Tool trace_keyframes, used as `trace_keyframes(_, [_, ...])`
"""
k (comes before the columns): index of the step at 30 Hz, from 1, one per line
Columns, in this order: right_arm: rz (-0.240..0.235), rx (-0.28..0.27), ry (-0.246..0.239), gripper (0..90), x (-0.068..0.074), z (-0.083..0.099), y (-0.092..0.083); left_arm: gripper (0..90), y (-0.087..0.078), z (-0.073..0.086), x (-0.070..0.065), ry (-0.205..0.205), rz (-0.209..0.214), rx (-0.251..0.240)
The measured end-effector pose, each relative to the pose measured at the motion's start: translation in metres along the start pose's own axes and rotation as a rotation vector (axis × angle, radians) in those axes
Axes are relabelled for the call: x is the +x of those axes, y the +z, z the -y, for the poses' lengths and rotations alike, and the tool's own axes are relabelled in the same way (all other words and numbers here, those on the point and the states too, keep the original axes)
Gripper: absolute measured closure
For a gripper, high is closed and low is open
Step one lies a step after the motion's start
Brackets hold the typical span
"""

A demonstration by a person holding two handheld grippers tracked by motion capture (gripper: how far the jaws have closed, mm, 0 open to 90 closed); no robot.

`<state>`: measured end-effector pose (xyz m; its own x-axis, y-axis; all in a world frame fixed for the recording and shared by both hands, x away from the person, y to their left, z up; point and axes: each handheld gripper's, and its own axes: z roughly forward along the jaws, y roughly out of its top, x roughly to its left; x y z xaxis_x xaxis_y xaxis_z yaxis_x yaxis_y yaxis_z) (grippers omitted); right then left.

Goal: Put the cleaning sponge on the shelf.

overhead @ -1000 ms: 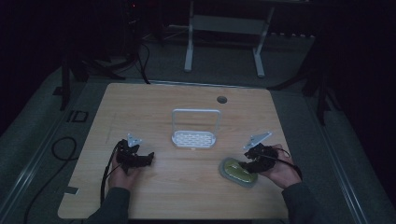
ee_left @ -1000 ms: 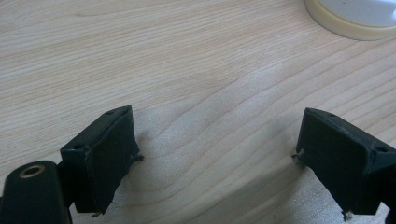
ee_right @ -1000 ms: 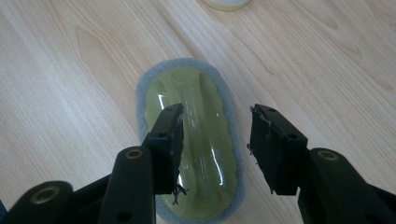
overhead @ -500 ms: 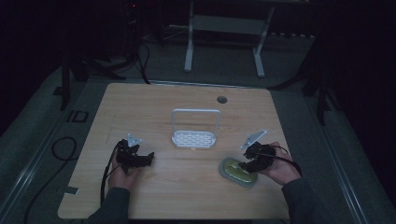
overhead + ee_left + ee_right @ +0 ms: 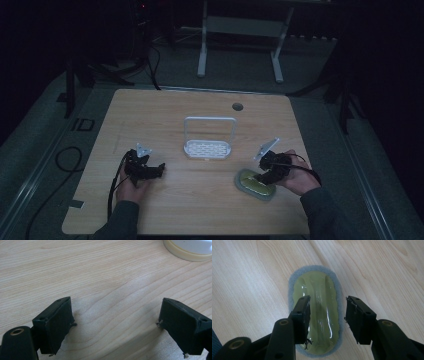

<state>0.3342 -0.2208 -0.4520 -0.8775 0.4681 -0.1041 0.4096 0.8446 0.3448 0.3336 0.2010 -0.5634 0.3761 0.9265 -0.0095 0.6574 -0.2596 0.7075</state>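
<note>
A green-topped scrubbing sponge (image 5: 254,186) with a grey foam rim lies on the wooden table (image 5: 200,107) at the front right. My right gripper (image 5: 263,177) hangs over it, pointing down. In the right gripper view the sponge (image 5: 318,290) lies lengthwise under the right gripper (image 5: 328,312), whose jaws stand open on either side of its raised glossy ridge, not pressing it. My left gripper (image 5: 159,170) rests at the front left, pointing right. In the left gripper view the left gripper (image 5: 115,320) is wide open over bare wood.
A white rack (image 5: 209,148) with a tall looped handle stands mid-table between the grippers. A round cable hole (image 5: 237,106) sits near the far edge. A cream-rimmed white object (image 5: 187,251) shows at the top right of the left gripper view.
The right hand has shifted slightly over the sponge. The left hand and the rack have stayed put.
</note>
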Motion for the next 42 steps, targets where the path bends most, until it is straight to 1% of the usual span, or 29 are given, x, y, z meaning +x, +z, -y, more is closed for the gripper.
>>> trace_keyframes(12, [-0.022,0.039,-0.026,57.9,-0.002,-0.006,0.003,12.0,0.000,0.000,0.000,0.000,0.000,0.000])
trace_keyframes(17, [-0.037,0.055,-0.022,59.0,-0.004,-0.006,0.005,12.0,0.000,0.000,0.000,0.000,0.000,0.000])
trace_keyframes(18, [-0.040,0.060,-0.024,59.3,-0.004,-0.006,0.006,12.0,0.000,0.000,0.000,0.001,0.000,0.001])
trace_keyframes(19, [-0.053,0.075,-0.026,59.9,-0.005,-0.006,0.008,11.9,0.000,0.000,0.000,0.000,0.000,0.000])
trace_keyframes(21, [-0.058,0.089,-0.028,60.2,-0.005,-0.007,0.008,11.9,0.000,0.000,0.000,0.000,0.000,0.000])
trace_keyframes(27, [-0.064,0.110,-0.045,60.7,-0.004,-0.009,0.009,11.9,0.000,0.000,0.000,0.000,0.000,0.000])
trace_keyframes(30, [-0.067,0.134,-0.056,61.1,-0.004,-0.012,0.009,11.9,0.000,0.000,0.000,0.000,0.000,0.000])
trace_keyframes(32, [-0.072,0.140,-0.056,61.3,-0.004,-0.013,0.010,11.9,0.000,0.000,0.000,0.000,0.000,0.000])
trace_keyframes(42, [-0.067,0.194,-0.077,61.4,-0.005,-0.017,0.012,12.0,0.000,0.000,0.000,0.000,0.000,0.000])
